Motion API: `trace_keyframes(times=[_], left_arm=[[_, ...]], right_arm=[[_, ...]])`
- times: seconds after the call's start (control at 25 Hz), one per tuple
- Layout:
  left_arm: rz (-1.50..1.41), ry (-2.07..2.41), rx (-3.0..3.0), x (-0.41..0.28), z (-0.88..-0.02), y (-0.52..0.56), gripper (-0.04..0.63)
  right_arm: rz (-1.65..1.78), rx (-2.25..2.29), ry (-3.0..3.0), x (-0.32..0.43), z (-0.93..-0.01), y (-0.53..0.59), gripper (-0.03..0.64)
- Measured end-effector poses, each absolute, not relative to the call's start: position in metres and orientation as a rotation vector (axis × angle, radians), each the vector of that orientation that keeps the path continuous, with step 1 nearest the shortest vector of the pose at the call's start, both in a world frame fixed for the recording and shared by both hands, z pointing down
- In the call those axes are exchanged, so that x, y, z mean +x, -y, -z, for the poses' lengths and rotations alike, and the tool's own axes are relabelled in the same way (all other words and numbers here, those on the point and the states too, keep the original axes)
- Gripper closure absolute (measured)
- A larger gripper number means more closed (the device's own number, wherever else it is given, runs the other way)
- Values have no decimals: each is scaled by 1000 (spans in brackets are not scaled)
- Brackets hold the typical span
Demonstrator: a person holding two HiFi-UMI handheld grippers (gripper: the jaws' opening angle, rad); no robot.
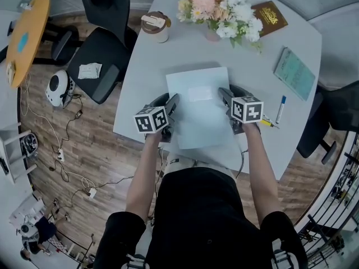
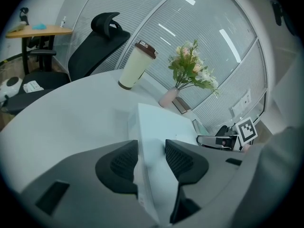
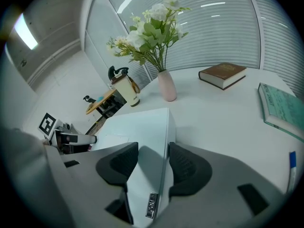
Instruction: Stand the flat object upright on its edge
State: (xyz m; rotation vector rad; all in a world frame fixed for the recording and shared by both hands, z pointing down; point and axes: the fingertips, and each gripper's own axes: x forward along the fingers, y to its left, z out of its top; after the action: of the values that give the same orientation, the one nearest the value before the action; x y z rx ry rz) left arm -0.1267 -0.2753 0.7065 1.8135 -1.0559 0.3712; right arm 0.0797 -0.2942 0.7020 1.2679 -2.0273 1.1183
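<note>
- Flat box (image 1: pixel 197 114): pale and thin, on the white table (image 1: pixel 143 88) near its front edge, between the two grippers.
- Left gripper (image 1: pixel 171 103): jaws fairly wide, astride the box's left edge; no firm pinch is visible.
- Right gripper (image 1: pixel 226 97): jaws wide, astride the box's right edge; the inner pad stands clear of it.
- Behind the box: flower vase (image 1: pixel 213 35), lidded cup (image 1: pixel 156 27), brown book (image 1: pixel 270 17).

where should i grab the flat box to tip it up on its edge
Its long side edges, from left and right at once: the flat box lies wide and thin on the table, so fingers likely span only its thickness. The left gripper and right gripper straddle those edges.
</note>
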Motion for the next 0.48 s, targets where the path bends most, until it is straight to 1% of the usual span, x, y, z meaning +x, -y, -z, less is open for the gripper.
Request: trace_keyframes(times=[0.48], left_arm=[[-345,1096,1869,-126,-670,255,399]], right_arm=[[-1032,1308,2111,78,-664,273,414]])
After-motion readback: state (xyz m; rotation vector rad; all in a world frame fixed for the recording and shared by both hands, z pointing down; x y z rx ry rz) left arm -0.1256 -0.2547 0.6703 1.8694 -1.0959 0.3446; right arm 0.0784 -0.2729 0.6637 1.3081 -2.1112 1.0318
